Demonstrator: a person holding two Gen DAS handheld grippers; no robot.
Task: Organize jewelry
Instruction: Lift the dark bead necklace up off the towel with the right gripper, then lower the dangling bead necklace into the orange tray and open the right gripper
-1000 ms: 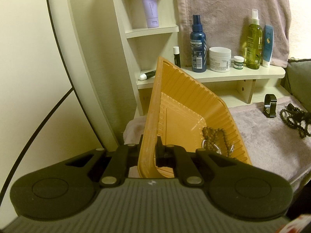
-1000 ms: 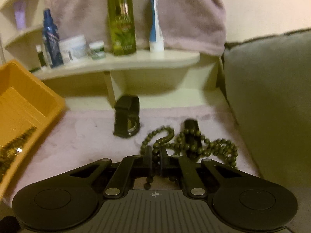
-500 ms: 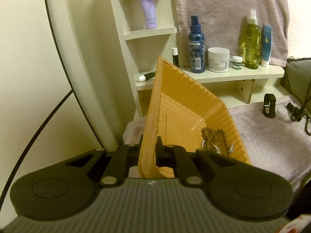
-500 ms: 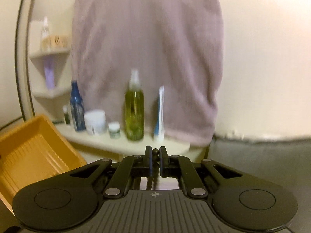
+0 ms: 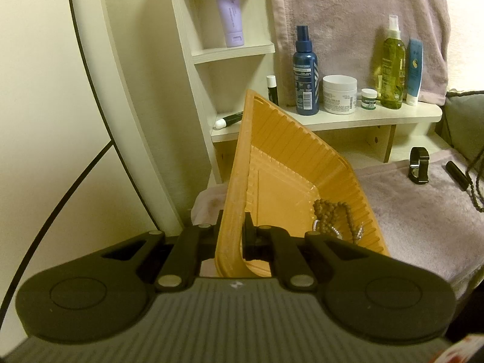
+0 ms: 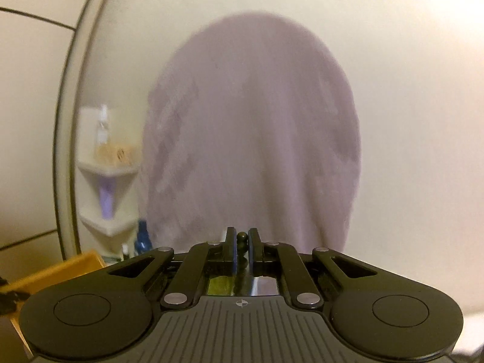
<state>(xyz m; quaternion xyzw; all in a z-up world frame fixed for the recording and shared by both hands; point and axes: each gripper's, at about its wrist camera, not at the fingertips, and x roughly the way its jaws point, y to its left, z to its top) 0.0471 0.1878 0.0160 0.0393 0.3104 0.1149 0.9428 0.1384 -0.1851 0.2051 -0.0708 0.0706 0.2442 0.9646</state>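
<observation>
Hanging towel (image 6: 251, 139): fills most of the right wrist view, blurred; same lilac towel (image 5: 357, 24) hangs behind the shelf in the left wrist view.

Orange tray (image 5: 290, 175): ribbed plastic, tilted up on edge over a lilac cloth (image 5: 423, 211). Left gripper (image 5: 231, 236) is clamped narrow on the tray's near rim, one finger outside the wall, one inside. Contents, gathered at the low right side: brown bead strand (image 5: 329, 211) plus some silver-coloured pieces, too small to identify. A corner of the tray (image 6: 57, 272) shows at the right wrist view's lower left.

Right gripper (image 6: 241, 246): jaws nearly closed, pinching a dark bead necklace (image 6: 241, 237); one bead stands between the pads, the rest hidden below the gripper body. In the left wrist view the strand (image 5: 473, 187) hangs at the right edge, cut off by the frame.

On the cloth: black clip-like item (image 5: 419, 165), dark cylinder (image 5: 458, 174); identity unclear.
</observation>
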